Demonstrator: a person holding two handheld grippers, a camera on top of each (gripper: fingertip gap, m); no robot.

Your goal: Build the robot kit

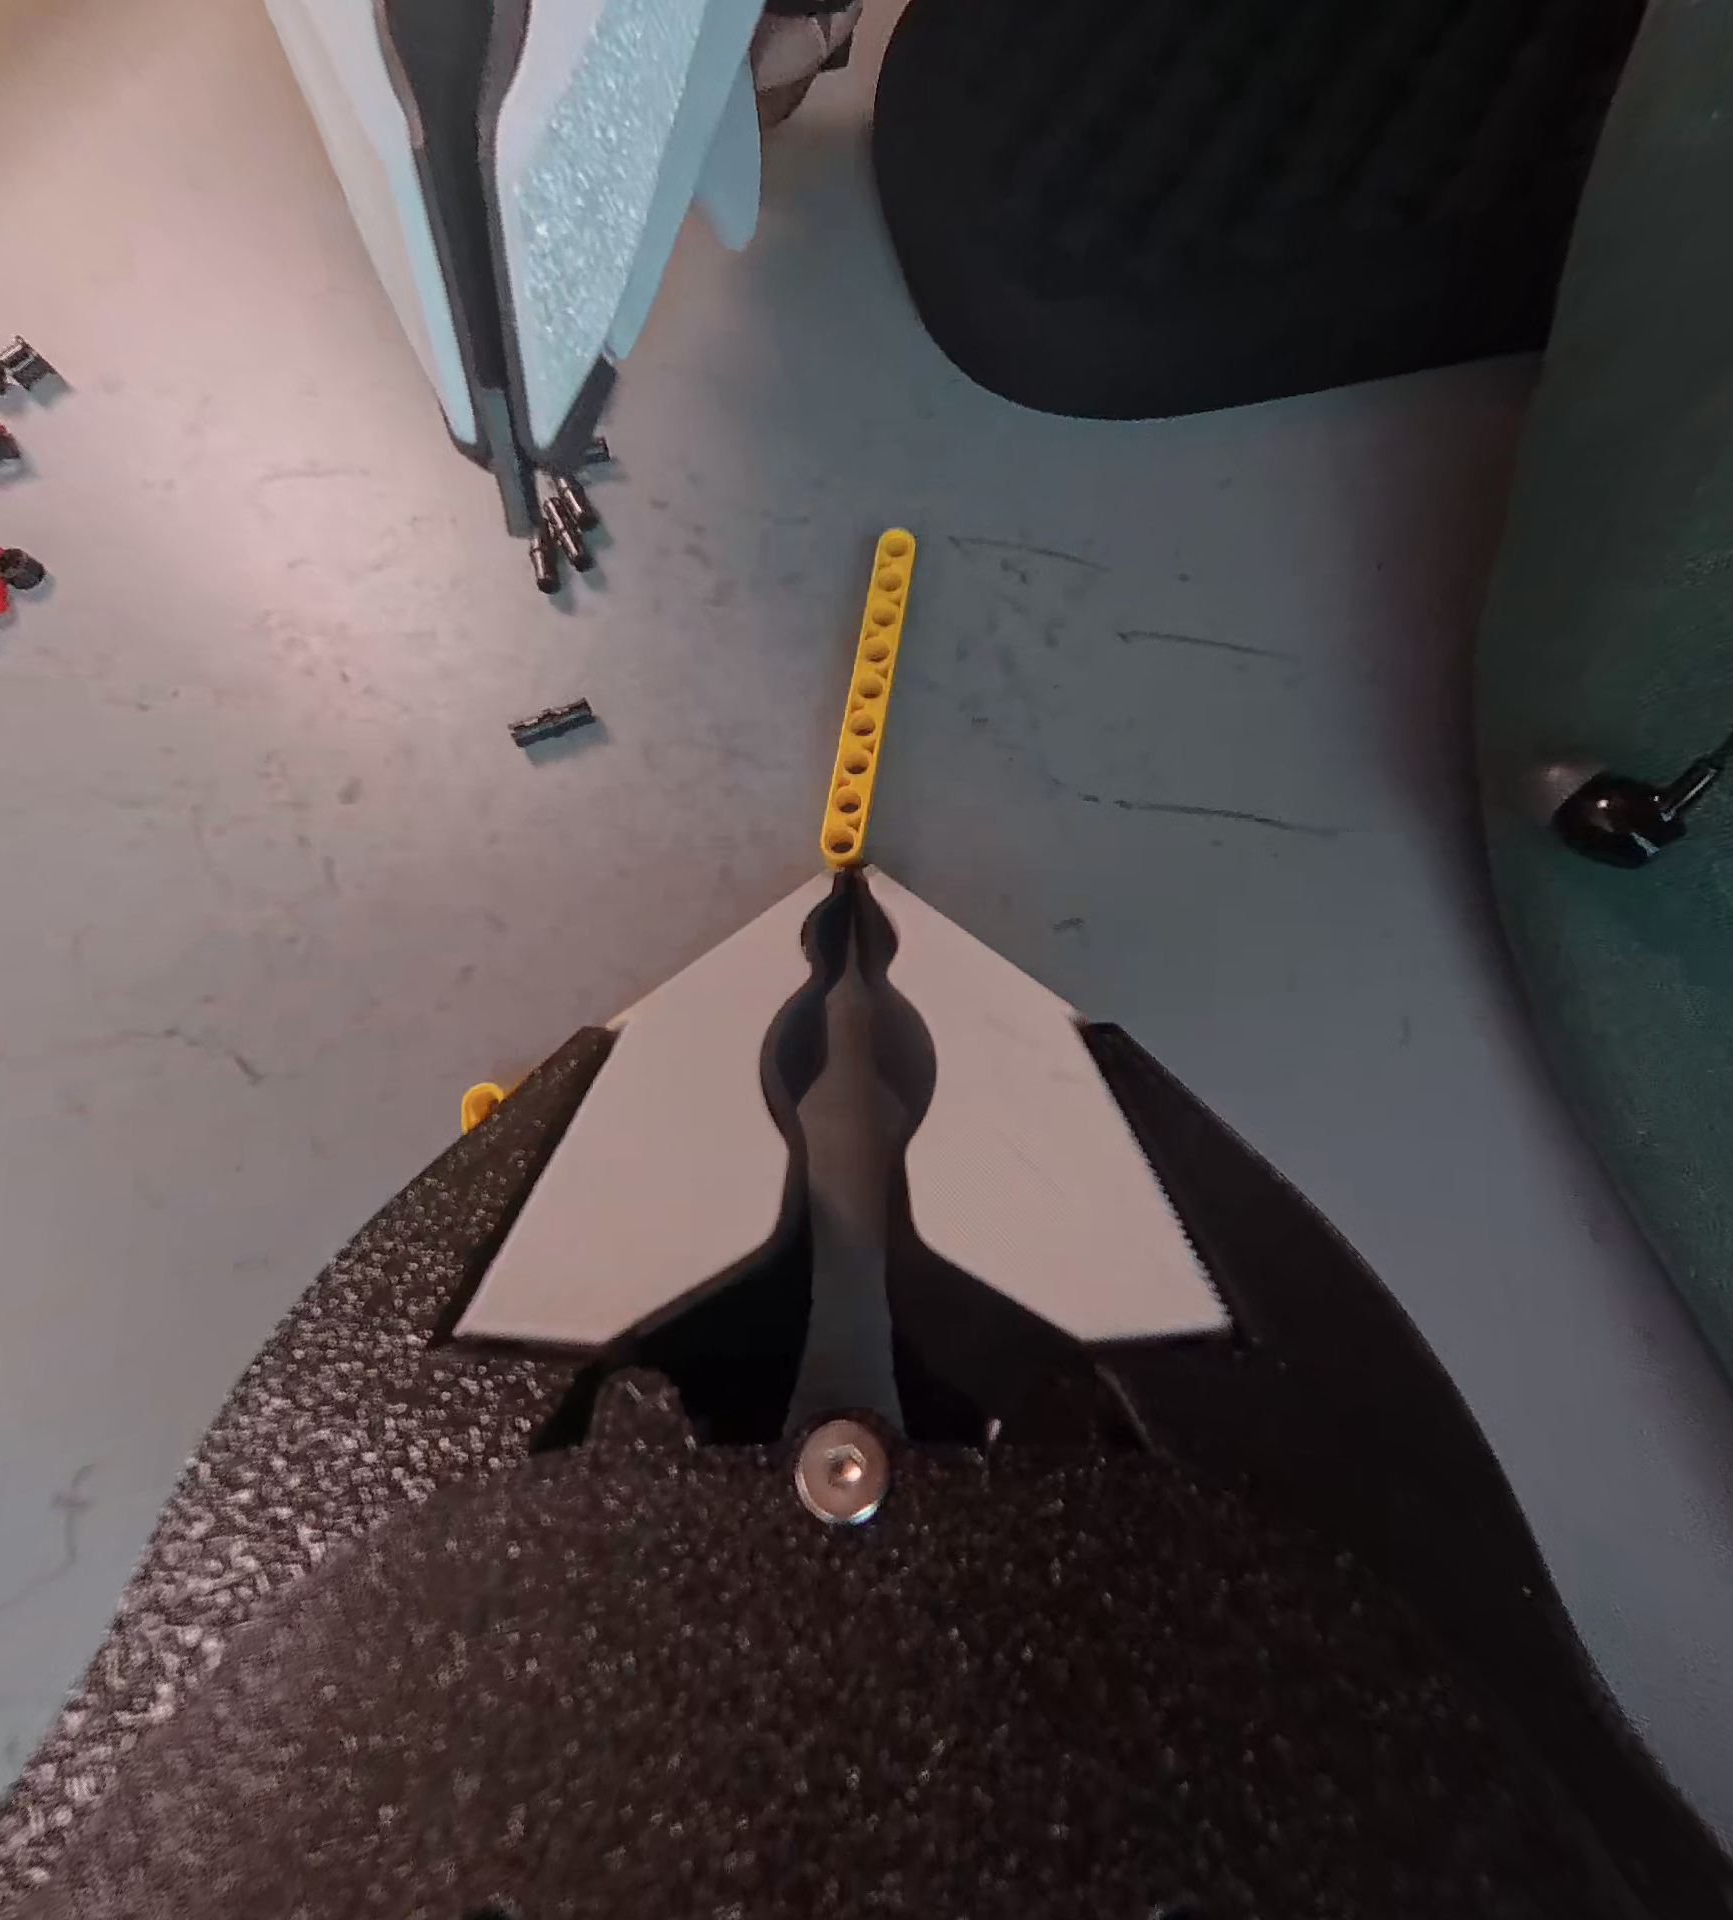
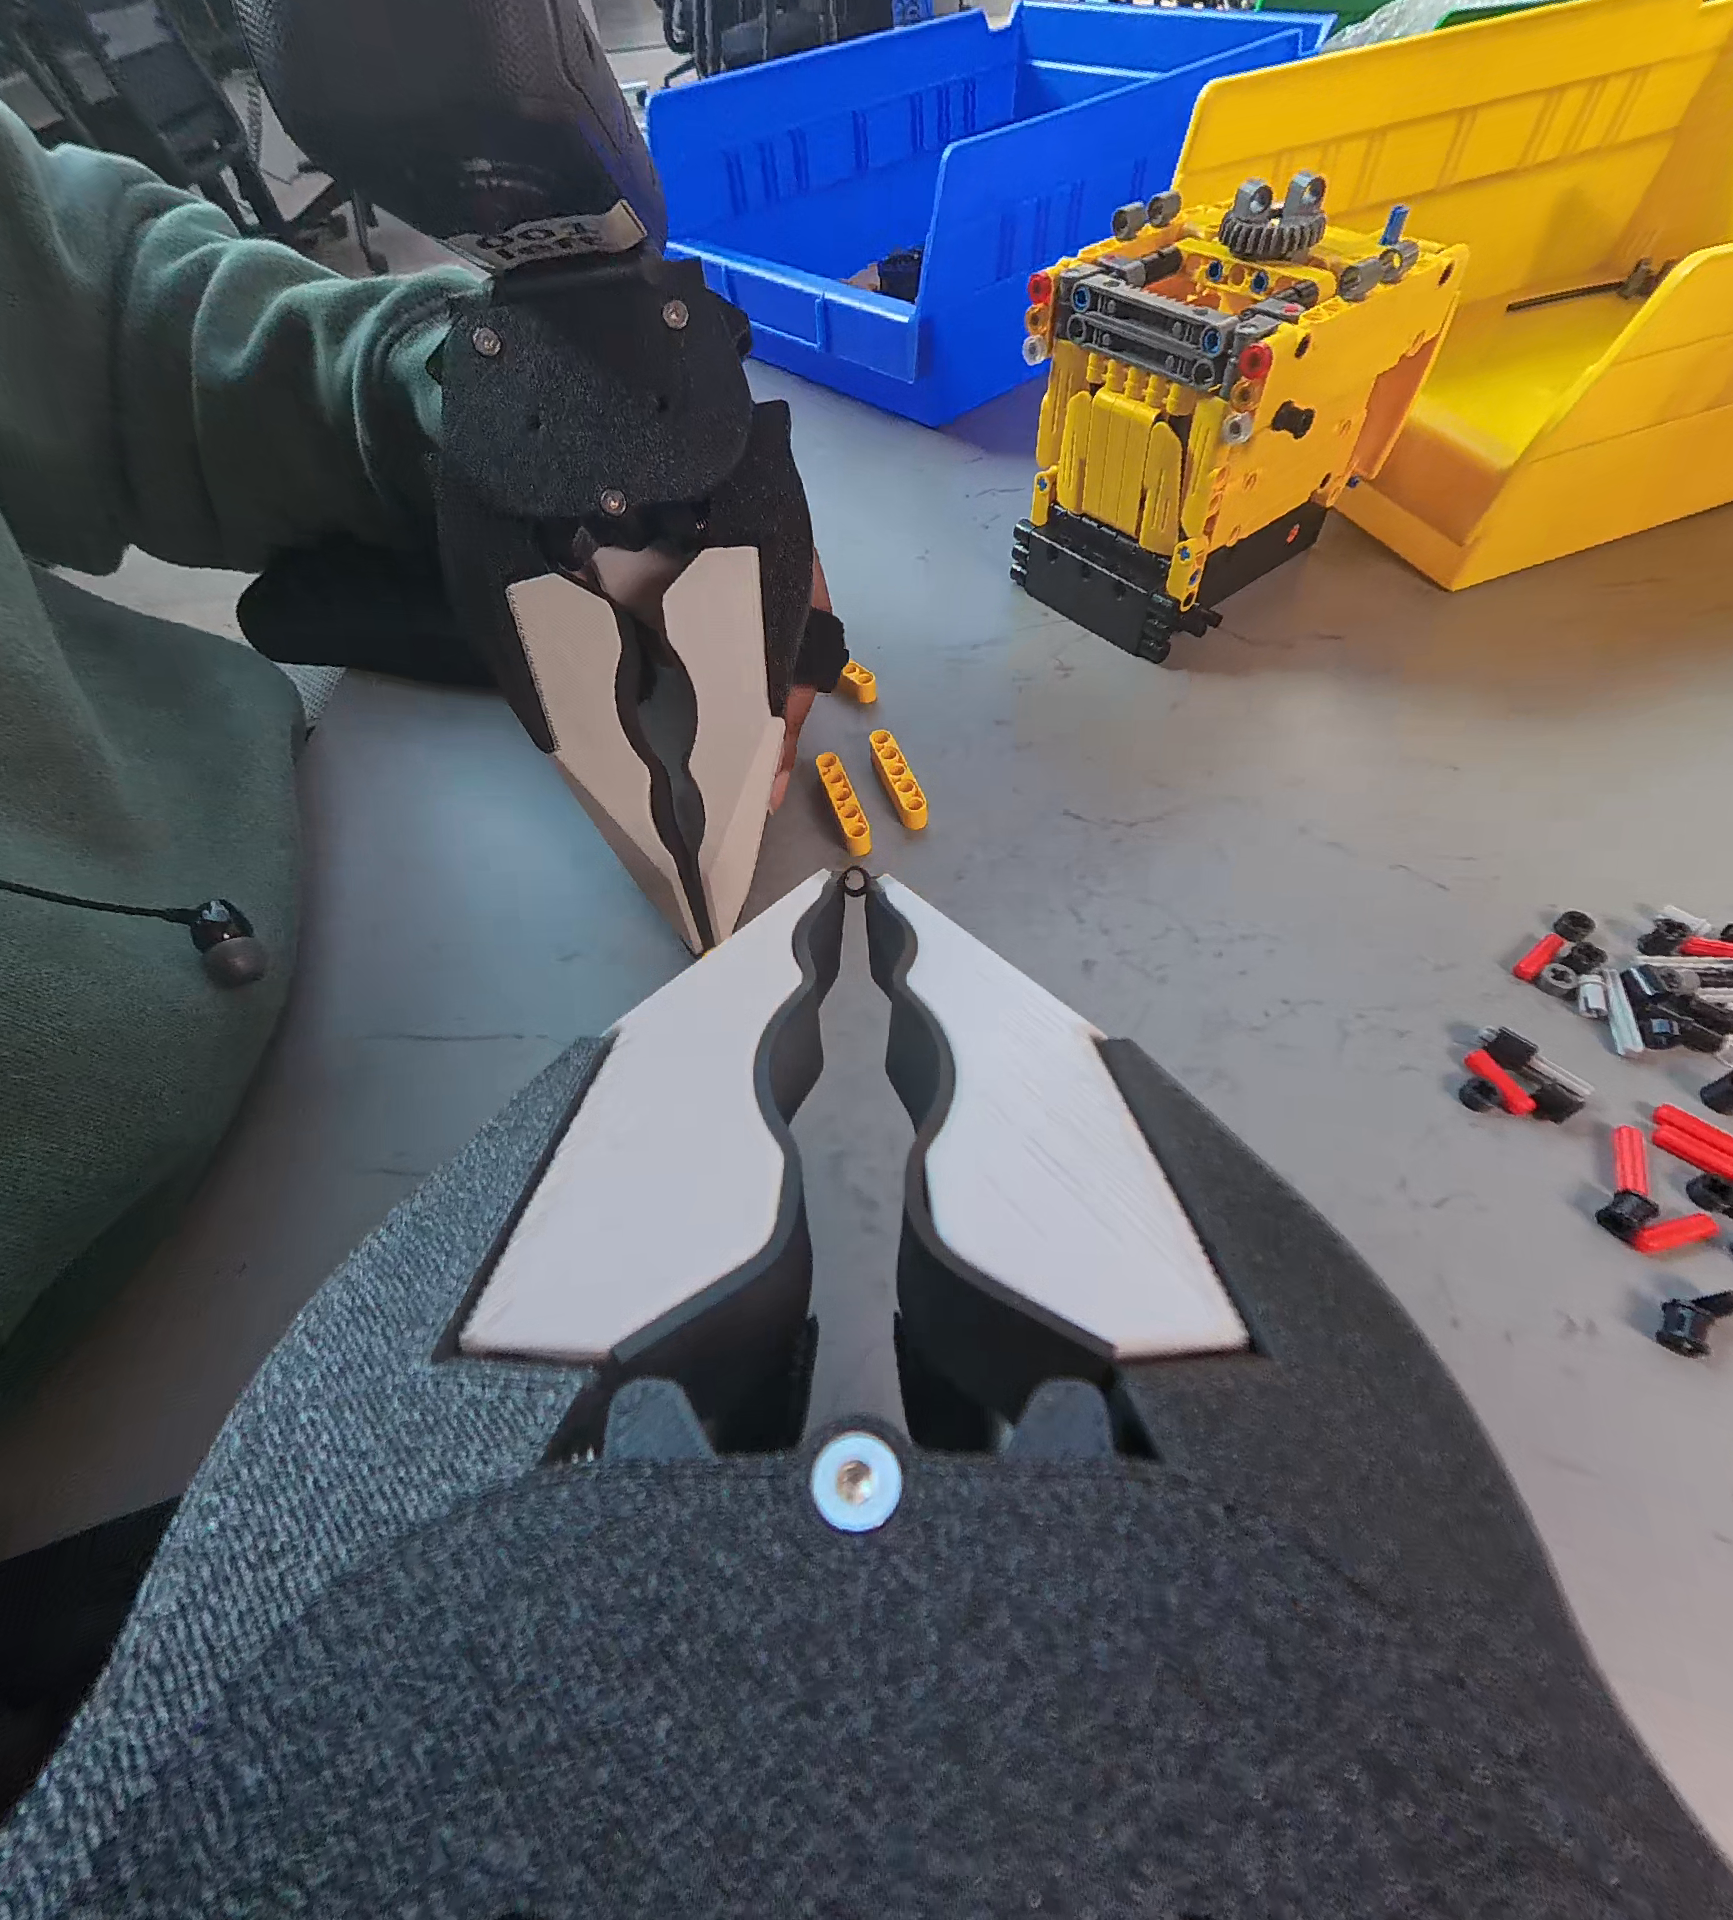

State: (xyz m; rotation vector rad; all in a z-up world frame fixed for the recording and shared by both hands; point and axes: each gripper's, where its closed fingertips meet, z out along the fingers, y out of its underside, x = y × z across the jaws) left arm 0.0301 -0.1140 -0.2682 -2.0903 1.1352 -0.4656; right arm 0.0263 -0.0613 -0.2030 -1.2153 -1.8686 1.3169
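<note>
Left gripper (image 1: pixel 846 873): fingers together at the tips, pinched on the near end of a long yellow beam (image 1: pixel 867 696). The beam has a row of holes and runs straight ahead from the fingertips, its long axis nearly in line with the gripper and leaning slightly right. I cannot tell whether its far end rests on the grey table (image 1: pixel 218 883) or hangs just above it.

Right gripper (image 2: pixel 854 883): fingers closed on a small black pin (image 2: pixel 854 883) at the very tips. In the right wrist view I see the pin end-on, so its axis points back along the fingers. In the left wrist view the same gripper comes in from the upper left, tips down. The dark pin at its tips is blurred there and sits left of the beam's far end, apart from it.

The right wrist view shows the left gripper's tips just beside my right tips, on their left. The beam is hidden there.

Around them:
- One loose pin (image 1: pixel 552 724) lies on the table left of the beam.
- A scatter of red and black pins (image 2: pixel 1693 1091) lies on the right side.
- Two short yellow beams (image 2: pixel 872 790) lie side by side just beyond the right tips.
- A yellow truck model (image 2: pixel 1215 416) stands farther back, in front of a blue bin (image 2: pixel 945 156) and a yellow bin (image 2: pixel 1568 312).
- A green sleeve (image 2: pixel 166 364) reaches to the left gripper.
</note>
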